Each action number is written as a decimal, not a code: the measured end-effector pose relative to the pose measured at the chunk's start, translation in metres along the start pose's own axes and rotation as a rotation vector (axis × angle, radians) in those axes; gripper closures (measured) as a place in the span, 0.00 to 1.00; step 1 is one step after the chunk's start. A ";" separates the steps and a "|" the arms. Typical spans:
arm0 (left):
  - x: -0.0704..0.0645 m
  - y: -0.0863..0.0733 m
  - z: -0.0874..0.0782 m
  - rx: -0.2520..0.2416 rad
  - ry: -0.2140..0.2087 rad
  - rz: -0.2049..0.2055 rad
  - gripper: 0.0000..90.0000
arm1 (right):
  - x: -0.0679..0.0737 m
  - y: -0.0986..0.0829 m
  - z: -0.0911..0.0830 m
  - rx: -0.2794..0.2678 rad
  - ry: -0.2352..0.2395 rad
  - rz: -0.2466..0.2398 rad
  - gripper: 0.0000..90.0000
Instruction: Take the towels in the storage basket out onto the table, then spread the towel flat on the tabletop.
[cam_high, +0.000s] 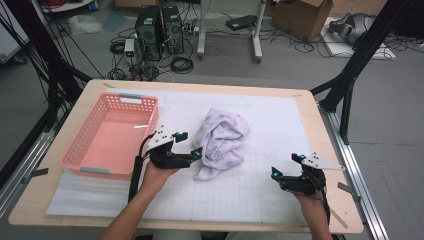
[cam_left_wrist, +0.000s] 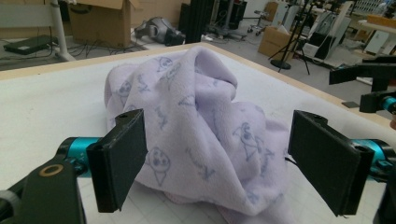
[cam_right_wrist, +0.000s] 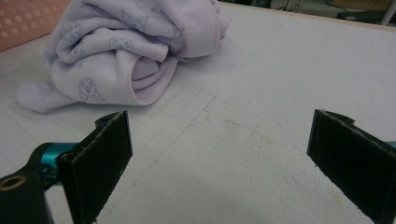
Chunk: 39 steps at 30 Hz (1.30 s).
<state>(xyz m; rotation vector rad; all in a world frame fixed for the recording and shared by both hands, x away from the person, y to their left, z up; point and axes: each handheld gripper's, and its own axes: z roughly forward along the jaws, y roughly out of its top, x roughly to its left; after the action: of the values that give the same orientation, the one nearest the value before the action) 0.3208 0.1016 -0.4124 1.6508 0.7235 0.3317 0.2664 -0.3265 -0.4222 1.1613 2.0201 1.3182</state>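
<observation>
High view, nearest edge first: right gripper (cam_high: 286, 166) low at the right, jaws wide apart over bare white mat (cam_high: 280, 125), gripping nothing, well apart from the towel (cam_high: 220, 142). Left gripper (cam_high: 189, 145) farther in, jaws spread, one fingertip touching the towel's left edge. Left gripper view: crumpled lilac towel (cam_left_wrist: 201, 140) bunched between and just beyond both open pads, not clamped. Beyond the left gripper, pink basket (cam_high: 82, 145) beside the towel, on the table (cam_high: 320, 125).
</observation>
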 end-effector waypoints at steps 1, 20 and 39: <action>0.000 -0.001 -0.002 -0.001 -0.002 -0.002 0.22 | 0.000 0.000 0.000 0.000 -0.002 -0.003 0.06; -0.004 -0.017 -0.013 0.059 -0.047 0.020 0.25 | 0.015 0.004 0.025 0.072 0.043 -0.021 0.06; 0.000 -0.026 -0.017 0.064 -0.039 -0.016 0.30 | 0.056 0.031 0.081 0.180 0.221 -0.118 0.95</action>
<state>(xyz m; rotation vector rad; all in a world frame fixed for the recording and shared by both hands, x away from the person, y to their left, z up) 0.3041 0.1167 -0.4334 1.7062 0.7242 0.2663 0.3092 -0.2324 -0.4259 0.9901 2.3695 1.2749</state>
